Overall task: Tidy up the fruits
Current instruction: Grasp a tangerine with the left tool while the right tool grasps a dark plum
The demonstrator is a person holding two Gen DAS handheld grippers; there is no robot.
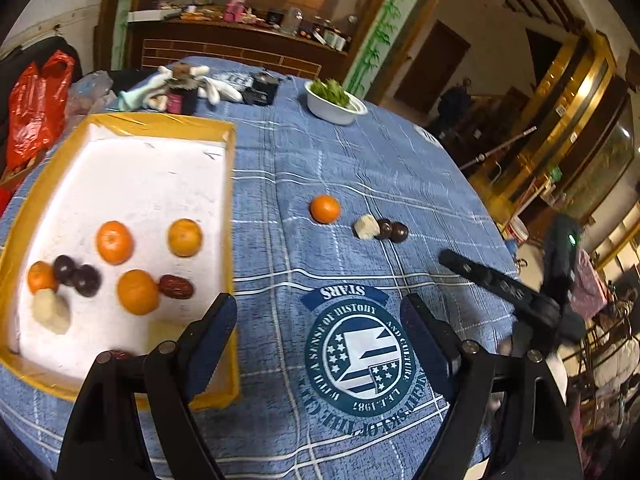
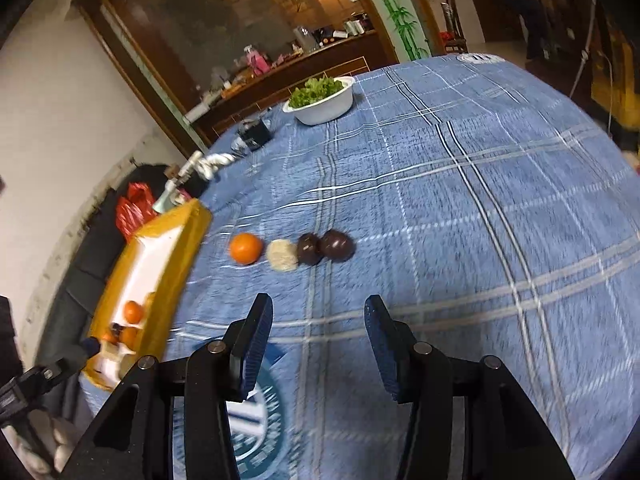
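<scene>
A yellow-rimmed white tray (image 1: 160, 122) lies at the left and holds several oranges (image 1: 114, 241), two dark round fruits (image 1: 86, 279), a red date (image 1: 176, 286) and a pale lump (image 1: 51, 312). On the blue cloth, an orange (image 1: 325, 209), a pale lump (image 1: 366, 227) and two dark fruits (image 1: 393, 230) lie in a row. They also show in the right wrist view: orange (image 2: 245, 248), lump (image 2: 283, 255), dark fruits (image 2: 325, 246). My left gripper (image 1: 320, 320) is open and empty beside the tray's near right corner. My right gripper (image 2: 318, 332) is open and empty, short of the row.
A white bowl of greens (image 1: 335, 101) stands at the table's far side. Bottles, cloths and a black box (image 1: 262, 89) sit behind the tray. A red bag (image 1: 38, 108) hangs left. The table edge (image 1: 492, 208) curves at the right.
</scene>
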